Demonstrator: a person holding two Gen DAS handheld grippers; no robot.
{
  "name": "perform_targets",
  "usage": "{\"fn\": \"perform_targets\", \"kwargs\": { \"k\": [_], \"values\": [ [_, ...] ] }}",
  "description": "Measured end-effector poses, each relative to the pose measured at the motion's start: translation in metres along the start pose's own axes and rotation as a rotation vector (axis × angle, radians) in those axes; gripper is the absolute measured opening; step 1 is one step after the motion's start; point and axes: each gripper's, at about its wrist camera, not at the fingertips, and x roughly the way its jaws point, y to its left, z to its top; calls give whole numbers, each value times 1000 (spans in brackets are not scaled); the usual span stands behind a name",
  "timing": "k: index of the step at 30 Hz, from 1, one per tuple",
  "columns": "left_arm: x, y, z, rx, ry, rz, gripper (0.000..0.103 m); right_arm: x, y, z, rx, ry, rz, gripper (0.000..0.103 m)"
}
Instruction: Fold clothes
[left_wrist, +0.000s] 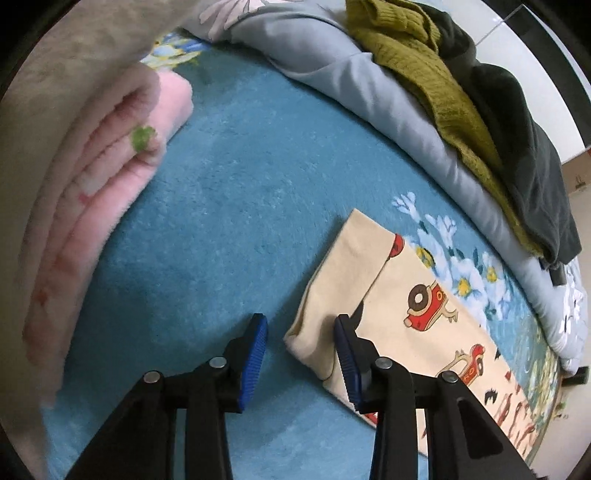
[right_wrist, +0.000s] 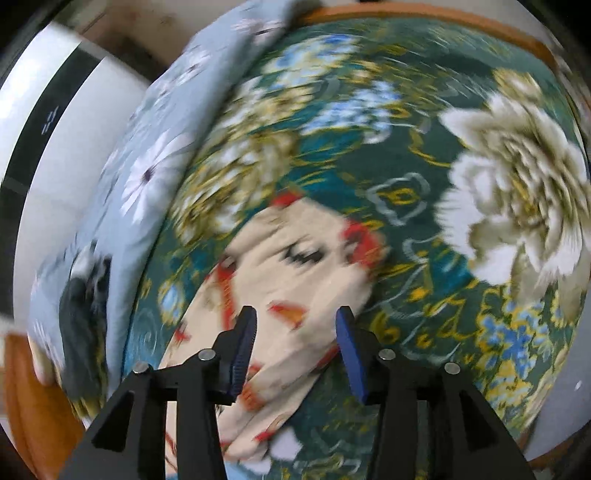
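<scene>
Cream cartoon-print garment (left_wrist: 413, 314) folded flat on teal floral blanket (left_wrist: 221, 206): light, soft, limp. Best pinched at doubled edge. Left gripper (left_wrist: 301, 360) and right gripper (right_wrist: 295, 350) fingers parted, holding nothing.

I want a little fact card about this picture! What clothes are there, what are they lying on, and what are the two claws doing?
surface: blue flowered blanket
garment being folded: cream cloth with red cartoon prints, lying flat
left claw: open, one finger over the cloth's corner, nothing gripped
right claw: open above the same cream cloth; view blurred
folded pile: pink blanket, at the left
waiting pile: mustard sweater and dark garment on a grey quilt
</scene>
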Motion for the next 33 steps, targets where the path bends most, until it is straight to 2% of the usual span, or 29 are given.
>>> {"fn": "perform_targets", "kwargs": {
  "k": [3, 6, 9, 10, 11, 12, 13, 14, 15, 18, 21, 23, 25, 26, 28, 30, 33],
  "values": [
    [1, 1, -1, -49, 11, -41, 40, 17, -26, 13, 103, 4, 29, 54],
    [1, 1, -5, -80, 1, -32, 40, 30, -48, 20, 190, -14, 31, 54],
    [-1, -2, -8, -90, -11, -18, 40, 42, -53, 25, 200, 7, 50, 56],
    [-1, -2, -9, -99, -10, -25, 36, 43, -50, 27, 184, 9, 53, 56],
    [-1, -2, -10, -111, -5, -42, 22, 44, -48, 28, 167, 8, 68, 55],
    [-1, -2, -12, -122, 1, -60, 18, 44, -45, 29, 153, 11, 98, 47],
    [-1, -2, -13, -135, 3, -70, 15, 45, -43, 30, 143, 21, 119, 43],
    [-3, -2, -13, -148, -1, -68, 13, 45, -39, 32, 124, 27, 117, 27],
    [-5, -3, -14, -159, -7, -64, 13, 44, -35, 34, 98, 24, 105, 21],
    [-24, -14, -14, -157, -52, -48, 11, 36, -23, 37, 22, 8, 90, 20],
    [-61, -48, -16, -38, -127, -62, 10, 31, -13, 37, -53, 9, 49, 20],
    [-90, -83, -20, 78, -163, -134, 10, 27, -7, 35, -95, 4, 40, 20],
    [-131, -115, -24, 234, -200, -221, 10, 22, -5, 34, -105, 0, 50, 20],
    [-143, -142, -36, 316, -209, -274, 10, 19, -4, 34, -103, -3, 57, 20],
    [-157, -183, -68, 458, -192, -366, 10, 15, -1, 34, -103, -5, 69, 20],
    [-152, -228, -103, 585, -141, -431, 10, 13, 5, 34, -113, -6, 77, 20],
    [-109, -289, -155, 741, 0, -435, 10, 9, 9, 32, -114, -7, 92, 20]
  ]
}}
